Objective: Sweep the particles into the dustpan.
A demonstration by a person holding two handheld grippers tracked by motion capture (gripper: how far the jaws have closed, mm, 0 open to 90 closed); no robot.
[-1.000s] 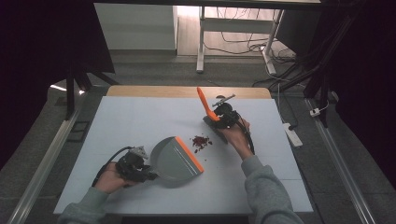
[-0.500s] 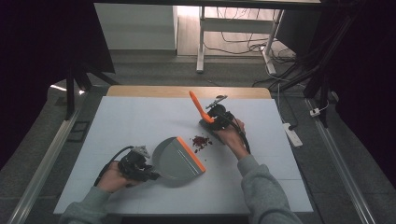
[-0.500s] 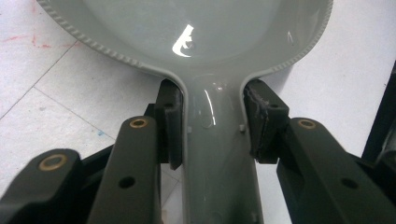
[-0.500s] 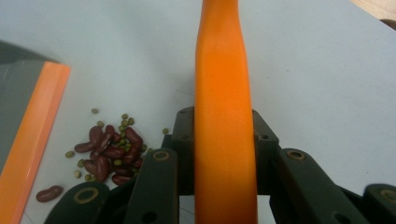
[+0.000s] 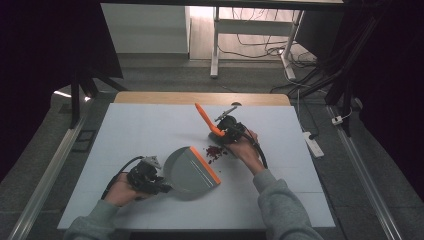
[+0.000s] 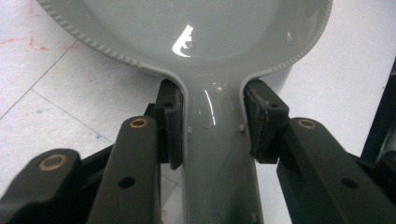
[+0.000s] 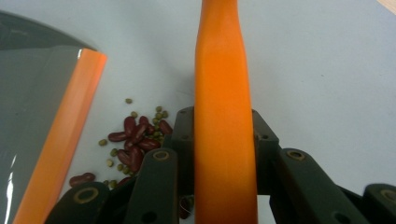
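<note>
1. The left gripper point(image 5: 150, 176) sits at the lower left of the high view, held in the person's left hand point(image 5: 122, 187); its jaws are clenched on the handle of a grey plastic dustpan with an orange front lip point(image 5: 192, 167).
2. In the left gripper view the grey handle point(image 6: 217, 154) runs up between the two black jaws, with a pad pressed on each side, and widens into the pan at the top of the frame.
3. The dustpan lies on the white surface point(image 5: 150, 130), its orange lip facing the upper right of the high view.
4. The right gripper point(image 5: 227, 131) is just right of centre in the high view, jaws grasping the orange plastic handle of a brush point(image 5: 206, 119), which slants to the upper left.
5. A small pile of dark red beans and small green beans point(image 5: 215, 151) lies on the surface between the dustpan's lip and the right gripper, near both.
6. In the right gripper view the beans point(image 7: 135, 140) lie left of the orange handle point(image 7: 224, 130), just beside the orange lip point(image 7: 65, 135).
</note>
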